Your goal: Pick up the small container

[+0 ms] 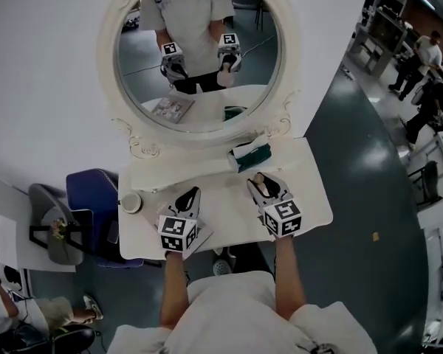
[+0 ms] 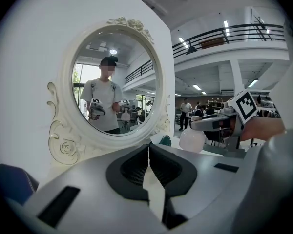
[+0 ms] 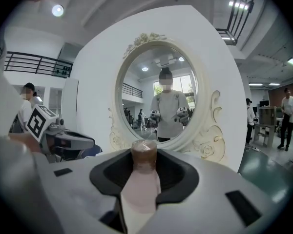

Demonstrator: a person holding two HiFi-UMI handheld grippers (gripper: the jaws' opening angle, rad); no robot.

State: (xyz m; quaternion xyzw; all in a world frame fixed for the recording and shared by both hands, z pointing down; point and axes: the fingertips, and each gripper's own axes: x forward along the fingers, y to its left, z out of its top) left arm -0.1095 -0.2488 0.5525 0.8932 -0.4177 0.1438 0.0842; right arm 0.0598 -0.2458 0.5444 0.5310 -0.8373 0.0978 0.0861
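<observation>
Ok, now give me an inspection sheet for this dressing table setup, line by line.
Surface: white table, with an oval mirror at its back.
Job's things: small container, pale with a brown cap, between the right gripper's jaws.
Clutter: round cup near the left edge; green and white bundle under the mirror; booklet partly under the left gripper.
Grippers: right gripper shut on the small container; left gripper shut, empty.
Cables: nothing seen.
Surroundings: blue chair left of the table; people standing far right.
</observation>
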